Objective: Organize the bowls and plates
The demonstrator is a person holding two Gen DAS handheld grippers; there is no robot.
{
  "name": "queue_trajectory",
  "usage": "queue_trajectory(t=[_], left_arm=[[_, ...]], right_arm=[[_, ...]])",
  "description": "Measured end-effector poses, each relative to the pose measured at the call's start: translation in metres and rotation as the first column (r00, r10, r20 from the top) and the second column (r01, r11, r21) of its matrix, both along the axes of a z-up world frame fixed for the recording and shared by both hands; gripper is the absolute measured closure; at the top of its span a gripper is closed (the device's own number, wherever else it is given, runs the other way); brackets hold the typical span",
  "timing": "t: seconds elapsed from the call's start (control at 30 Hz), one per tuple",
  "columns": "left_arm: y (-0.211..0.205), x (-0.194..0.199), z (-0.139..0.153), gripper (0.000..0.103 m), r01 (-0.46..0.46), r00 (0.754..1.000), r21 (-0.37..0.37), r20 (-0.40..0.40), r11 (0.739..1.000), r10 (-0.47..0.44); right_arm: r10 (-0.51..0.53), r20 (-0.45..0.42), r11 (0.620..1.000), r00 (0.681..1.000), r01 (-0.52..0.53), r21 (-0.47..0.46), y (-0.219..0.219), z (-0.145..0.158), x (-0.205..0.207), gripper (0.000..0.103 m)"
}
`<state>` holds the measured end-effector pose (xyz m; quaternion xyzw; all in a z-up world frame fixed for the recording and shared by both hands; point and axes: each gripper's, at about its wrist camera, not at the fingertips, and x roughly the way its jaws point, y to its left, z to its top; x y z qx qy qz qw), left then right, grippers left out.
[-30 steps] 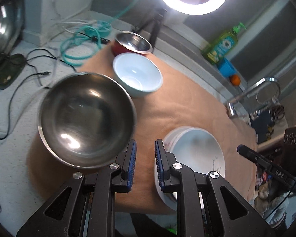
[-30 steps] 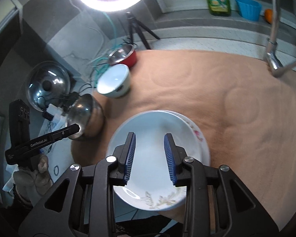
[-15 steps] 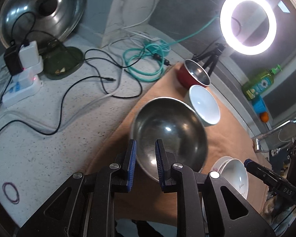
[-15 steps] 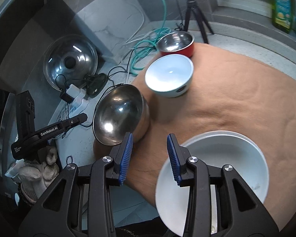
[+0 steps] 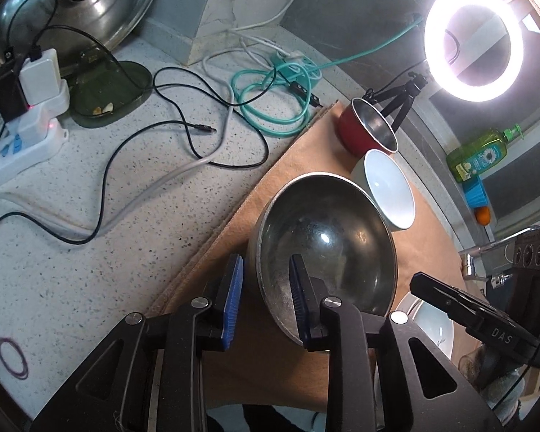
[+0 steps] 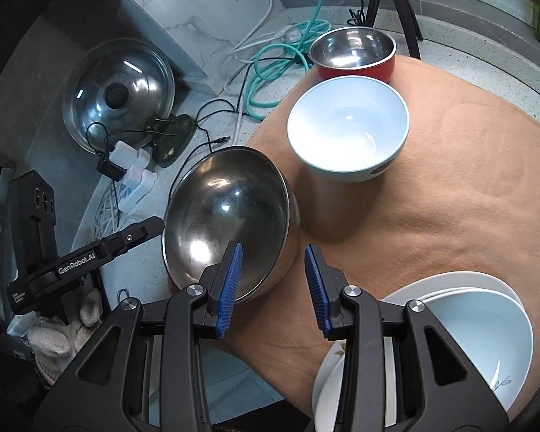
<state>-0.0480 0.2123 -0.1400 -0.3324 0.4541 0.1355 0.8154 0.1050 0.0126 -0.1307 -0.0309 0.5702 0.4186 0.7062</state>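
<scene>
your left gripper (image 5: 264, 293): parted, straddling steel bowl (image 5: 325, 248) rim | your right gripper (image 6: 273, 284): spread wide, holding nothing

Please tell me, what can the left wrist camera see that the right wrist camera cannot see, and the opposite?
Only the left wrist view shows the glowing ring light, the green soap bottle and a purple rubber band.

Only the right wrist view shows the whole stack of white plates.

Both share the large steel bowl, which the open left gripper straddles at the rim, the light blue ceramic bowl, the red steel-lined bowl and the brown cloth.
</scene>
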Motion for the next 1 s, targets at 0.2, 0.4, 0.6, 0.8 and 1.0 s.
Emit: queue_trajectory(t=[0.2,0.4,0.6,0.8,1.0], left_arm=[[0.003,0.004,-0.008,0.079,0.015,1.0,-0.028,-0.008,0.999,-0.016],[0.003,0.007,-0.013,0.084,0.03,0.999,-0.039,-0.014,0.999,-0.031],[0.003,0.008,-0.014,0.086,0.035,0.999,-0.031,-0.015,0.999,-0.035],[0.001,0.005,-0.011,0.086,0.034,0.999,-0.021,-0.012,0.999,-0.035],[-0.006,-0.002,0.003,0.086,0.044,0.999,-0.016,0.017,0.999,-0.044]], right_arm=[[-0.007,-0.041,1.0,0.999,0.006,-0.016,0.008,-0.016,0.005,0.066],[0.013,-0.054,0.999,0.998,-0.014,-0.032,0.017,-0.026,0.002,0.084],[0.008,-0.048,0.999,0.999,-0.01,-0.042,0.017,-0.029,0.002,0.087],[0.008,-0.038,0.999,0.999,-0.01,-0.042,0.015,-0.027,-0.002,0.087],[-0.001,-0.021,1.0,1.0,0.001,-0.017,0.004,-0.01,-0.01,0.087]])
